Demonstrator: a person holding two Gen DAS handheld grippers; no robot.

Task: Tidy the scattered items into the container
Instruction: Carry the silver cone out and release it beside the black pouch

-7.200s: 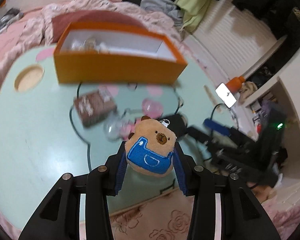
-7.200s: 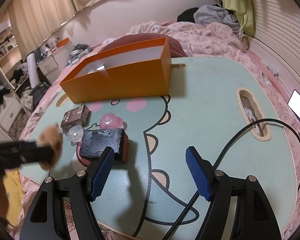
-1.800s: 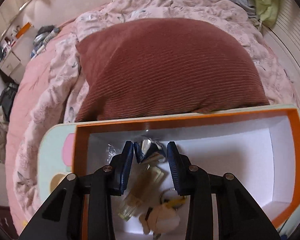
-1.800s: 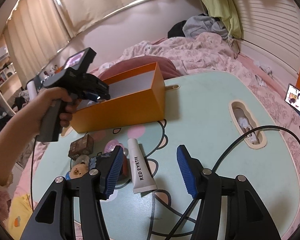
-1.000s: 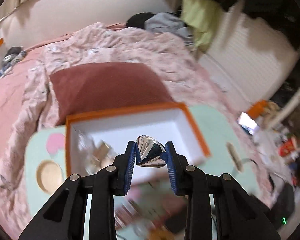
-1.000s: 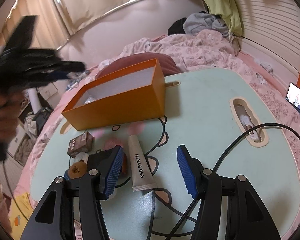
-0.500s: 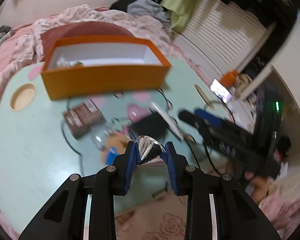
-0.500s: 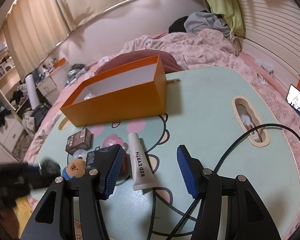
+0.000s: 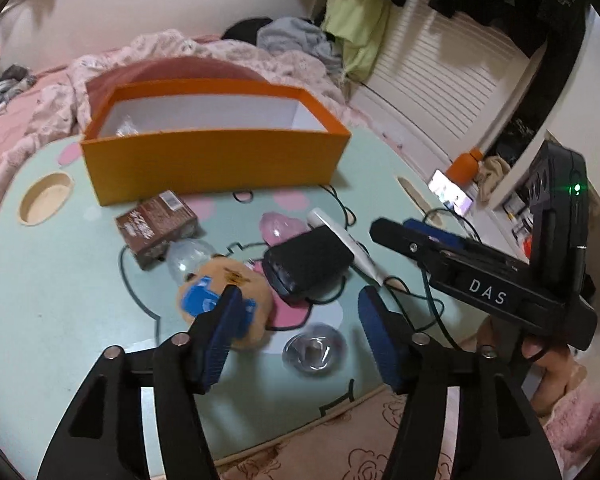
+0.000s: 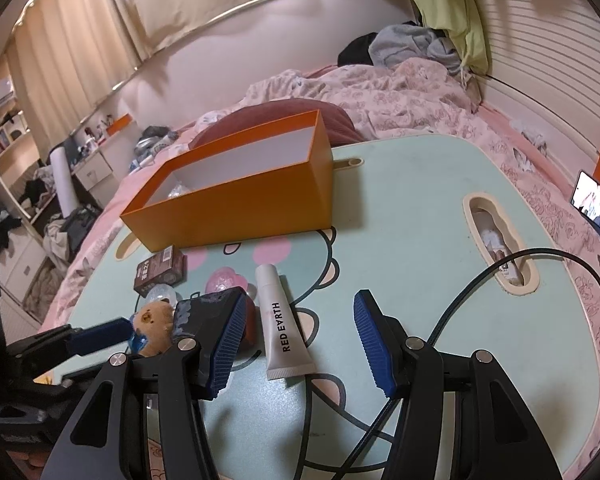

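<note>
My left hand-held gripper is opening over the mint worktop, nothing pinched; a clear round piece lies low between its jaws, the bear plush beside its left finger. My right hand-held gripper hangs open and empty above the white tube. Next, I judge, closing on one item and carrying it to the orange box, upper centre. Behind it, an unmade pink bed.
</note>
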